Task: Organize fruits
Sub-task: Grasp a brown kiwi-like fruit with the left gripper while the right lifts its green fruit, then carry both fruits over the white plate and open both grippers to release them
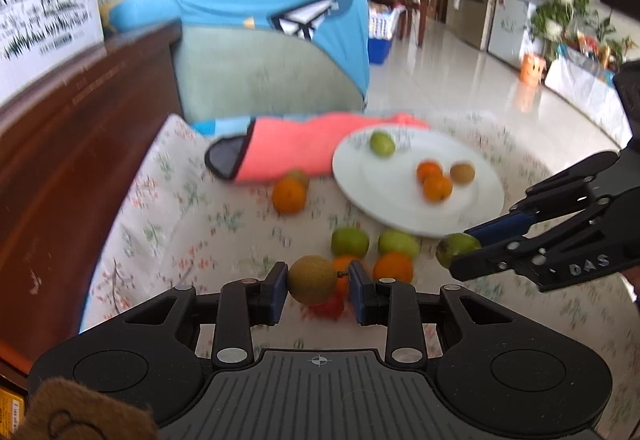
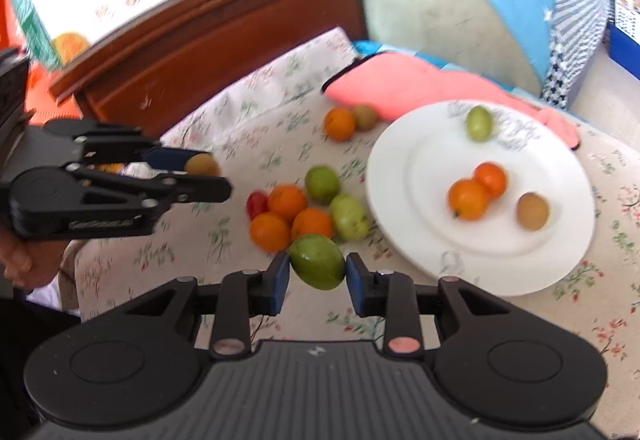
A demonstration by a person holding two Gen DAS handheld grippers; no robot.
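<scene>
I had my left gripper [image 1: 318, 286] clamped on a brown fruit [image 1: 312, 280] and my right gripper [image 2: 317, 274] on a green fruit [image 2: 318, 267], both lifted clear of the heap, probably bound for the white plate [image 2: 404, 143].

plate [image 2: 568, 175] white | tablecloth [image 2: 256, 127] floral | mitt [image 2: 408, 83] pink

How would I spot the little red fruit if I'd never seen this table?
Start at the big white plate on the flowery tablecloth. Beside the plate's left edge sits a loose cluster of oranges and green fruits. The red fruit lies at that cluster's far-left edge, against an orange; it is the only red piece and the smallest there.
</scene>
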